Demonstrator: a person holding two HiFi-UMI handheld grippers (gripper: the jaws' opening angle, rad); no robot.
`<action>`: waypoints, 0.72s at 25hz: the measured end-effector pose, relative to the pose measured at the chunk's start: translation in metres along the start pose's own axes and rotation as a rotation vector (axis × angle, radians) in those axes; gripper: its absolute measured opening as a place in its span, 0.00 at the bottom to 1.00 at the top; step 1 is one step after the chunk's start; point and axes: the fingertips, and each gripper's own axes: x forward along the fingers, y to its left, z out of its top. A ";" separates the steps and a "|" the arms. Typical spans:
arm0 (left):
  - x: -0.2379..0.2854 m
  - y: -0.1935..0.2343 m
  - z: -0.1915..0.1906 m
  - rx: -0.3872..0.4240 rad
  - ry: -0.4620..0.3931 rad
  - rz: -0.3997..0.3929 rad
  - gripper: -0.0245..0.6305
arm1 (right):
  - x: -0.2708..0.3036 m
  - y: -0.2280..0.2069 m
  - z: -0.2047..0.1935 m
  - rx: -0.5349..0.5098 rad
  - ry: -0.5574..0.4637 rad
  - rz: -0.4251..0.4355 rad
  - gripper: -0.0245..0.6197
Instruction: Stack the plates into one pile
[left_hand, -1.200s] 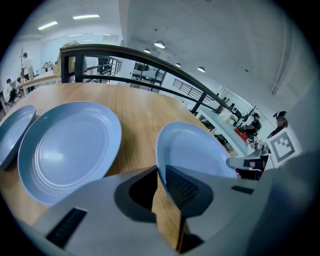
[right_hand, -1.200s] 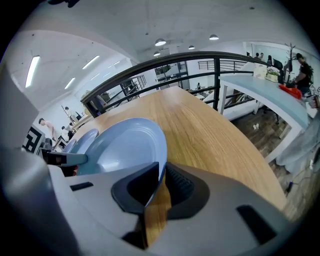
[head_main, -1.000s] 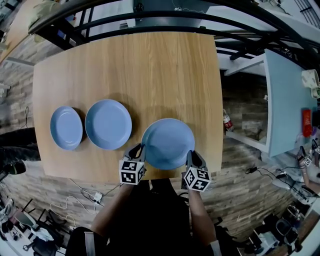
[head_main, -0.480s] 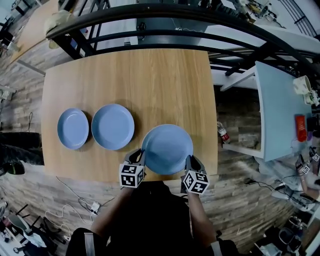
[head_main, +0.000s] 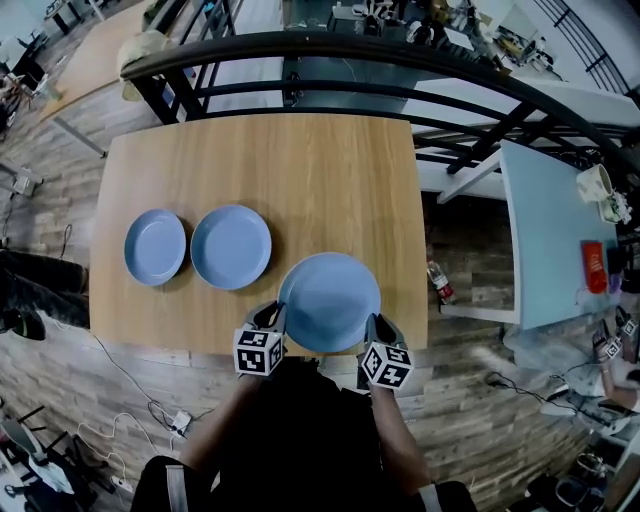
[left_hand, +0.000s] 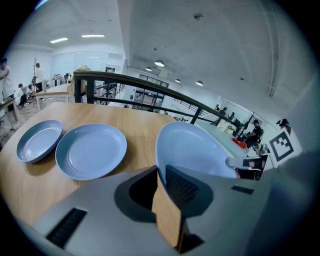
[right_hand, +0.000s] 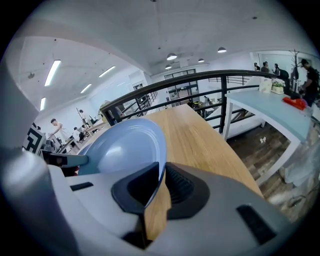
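Left gripper (head_main: 272, 316): jaws nearly together, clamped on left rim of large plate (head_main: 329, 301). Right gripper (head_main: 376, 326): jaws clamped on its right rim. Large plate held over desk (head_main: 300, 170) near edge; medium plate (head_main: 231, 246), small plate (head_main: 155, 246) at left

Qty: blue plates (head_main: 329, 302) (head_main: 231, 247) (head_main: 155, 247) x3; hand-held grippers (head_main: 272, 315) (head_main: 378, 325) x2 (1 per hand); wooden table (head_main: 300, 170) x1.

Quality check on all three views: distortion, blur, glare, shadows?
Head view: heavy fisheye, railing bows into an arc, table edges curve; sharp, soft shadow by the middle plate. Left gripper view: black vignette in the corners, left gripper close and slightly soft. Right gripper view: same vignette, held plate evenly lit, no glare.
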 end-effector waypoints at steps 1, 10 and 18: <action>-0.004 -0.002 -0.002 -0.003 -0.005 0.006 0.14 | -0.003 0.000 -0.001 -0.005 -0.003 0.005 0.13; -0.041 -0.019 -0.022 -0.038 -0.050 0.058 0.14 | -0.031 0.004 -0.006 -0.043 -0.024 0.063 0.12; -0.070 -0.022 -0.030 -0.047 -0.076 0.089 0.14 | -0.047 0.016 -0.011 -0.052 -0.032 0.105 0.12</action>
